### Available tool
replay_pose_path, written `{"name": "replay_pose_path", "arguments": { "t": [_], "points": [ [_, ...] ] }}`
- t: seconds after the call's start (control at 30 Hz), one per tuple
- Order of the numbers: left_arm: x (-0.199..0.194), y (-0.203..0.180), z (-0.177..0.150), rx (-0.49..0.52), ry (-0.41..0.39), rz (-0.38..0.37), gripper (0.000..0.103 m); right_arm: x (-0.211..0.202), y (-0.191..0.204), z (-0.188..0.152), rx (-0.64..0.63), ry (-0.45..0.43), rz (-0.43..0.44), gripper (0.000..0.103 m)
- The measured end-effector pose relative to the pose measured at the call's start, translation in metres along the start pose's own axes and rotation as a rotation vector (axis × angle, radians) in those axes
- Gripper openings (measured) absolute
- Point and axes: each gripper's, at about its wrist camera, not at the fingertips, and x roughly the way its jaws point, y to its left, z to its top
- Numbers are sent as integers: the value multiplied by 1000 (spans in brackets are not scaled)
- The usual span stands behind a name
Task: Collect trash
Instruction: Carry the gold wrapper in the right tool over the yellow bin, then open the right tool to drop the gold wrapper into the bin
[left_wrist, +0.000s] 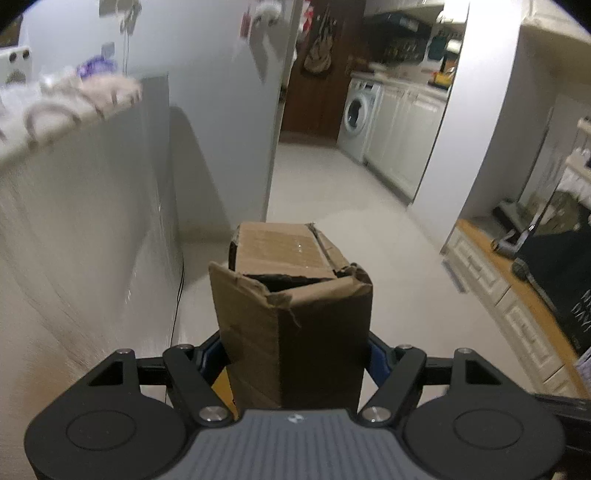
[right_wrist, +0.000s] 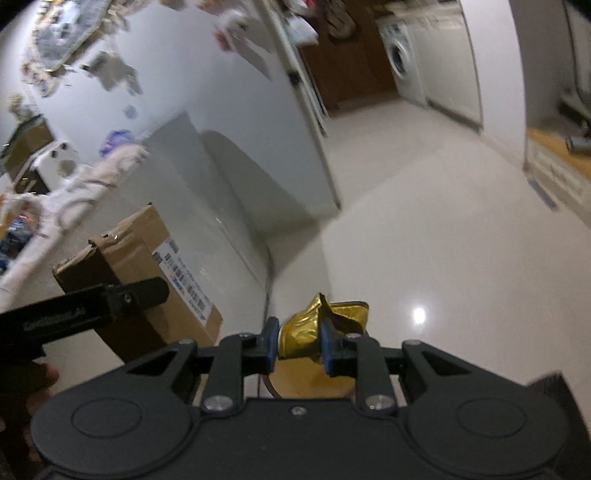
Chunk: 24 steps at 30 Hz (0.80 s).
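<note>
Left wrist view
Left gripper (left_wrist: 295, 350): jaws spread wide and clamped on a torn cardboard box (left_wrist: 291, 295), one blue pad against each side.
Box: held up off the pale floor (left_wrist: 369, 206), torn open end toward the camera, the rest jutting out over the floor.
Surroundings: a cluttered counter (left_wrist: 66, 107) at left, a washer (left_wrist: 358, 110) down the hall; no bin shows.

Right wrist view
Right gripper (right_wrist: 297, 343): jaws pressed close, pinching a crumpled gold wrapper (right_wrist: 317, 325) between the blue pads.
Wrapper: in the air above the floor (right_wrist: 424, 240), sticking out past the fingertips.
Box (right_wrist: 147, 266): at left, carried in the left gripper (right_wrist: 110, 295), its label facing this camera.

Progress
Done: two pieces of trash picked up, one per tool.
Left: I judge both still need dropping in a bin or bag, which neither view shows. Whether more trash remains, I cannot tell.
</note>
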Motion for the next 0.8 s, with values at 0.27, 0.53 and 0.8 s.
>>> {"name": "replay_pose_path", "arguments": {
  "t": [0.27,0.53,0.8],
  "points": [
    [114,17,-35,29,81,8,74,84,-43,-21,157,111,14,24],
    [207,52,-78,-16,210,83,74,186,-58,-30,344,209,104,24],
    [252,48,-87,89,168,41,75,272,-75,-47,538,299,104,24]
  ]
}}
